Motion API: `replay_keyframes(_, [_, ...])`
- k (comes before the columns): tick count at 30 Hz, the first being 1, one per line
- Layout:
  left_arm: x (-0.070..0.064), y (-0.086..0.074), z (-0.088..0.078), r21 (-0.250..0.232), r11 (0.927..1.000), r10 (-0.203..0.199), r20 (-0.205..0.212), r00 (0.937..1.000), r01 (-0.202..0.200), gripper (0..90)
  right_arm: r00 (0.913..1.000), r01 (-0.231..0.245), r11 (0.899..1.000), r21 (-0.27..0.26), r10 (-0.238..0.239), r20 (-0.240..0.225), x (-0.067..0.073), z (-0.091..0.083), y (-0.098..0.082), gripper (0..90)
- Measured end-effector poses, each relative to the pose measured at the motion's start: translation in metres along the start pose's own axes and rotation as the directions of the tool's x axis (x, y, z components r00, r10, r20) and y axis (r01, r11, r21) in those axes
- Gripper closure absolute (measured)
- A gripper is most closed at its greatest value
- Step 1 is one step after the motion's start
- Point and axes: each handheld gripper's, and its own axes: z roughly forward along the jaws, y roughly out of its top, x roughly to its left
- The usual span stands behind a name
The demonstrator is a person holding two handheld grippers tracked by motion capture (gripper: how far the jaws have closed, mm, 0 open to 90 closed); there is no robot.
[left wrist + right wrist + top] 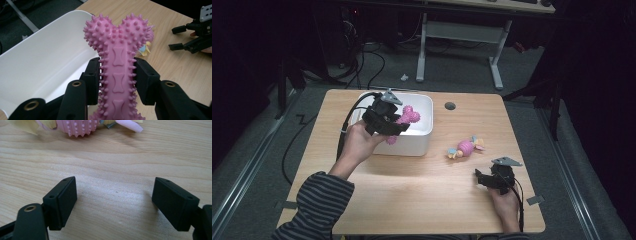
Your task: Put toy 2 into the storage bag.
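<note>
Holding a pink spiked bone toy (117, 62) clamped between its fingers over the near rim of the white bin (424, 131), the left gripper (393, 127) seems set to drop it in, while the right gripper (482, 178) rests on the counter (412, 190), fingers apart, near a small pink toy (466, 148).

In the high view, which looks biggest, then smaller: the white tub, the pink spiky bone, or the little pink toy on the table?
1. white tub
2. pink spiky bone, partly hidden by the left gripper
3. little pink toy; close to the bone.
</note>
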Motion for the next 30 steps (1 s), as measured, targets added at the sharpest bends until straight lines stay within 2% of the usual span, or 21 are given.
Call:
replay_keyframes(4, [0.006,0.005,0.004,0.007,1.0000,-0.007,-0.005,1.0000,0.007,59.0,1.0000,0.003,1.000,-0.001,-0.003,0.000,0.000,0.000,0.000,20.3])
replay_keyframes(8, [0.011,0.009,0.009,0.022,0.9997,-0.006,-0.037,0.9993,0.007,59.0,1.0000,0.002,1.000,-0.001,-0.002,-0.001,0.000,0.000,0.000,20.3])
replay_keyframes(19, [0.022,0.014,0.023,0.023,0.9995,-0.021,-0.049,0.9986,0.022,58.9,1.0000,0.000,1.000,0.000,0.000,-0.002,0.000,0.000,0.000,20.3])
replay_keyframes(30, [0.031,0.013,0.041,0.054,0.9981,-0.026,-0.071,0.9971,0.030,58.9,1.0000,0.000,1.000,0.001,0.000,-0.001,0.000,0.000,0.000,20.3])
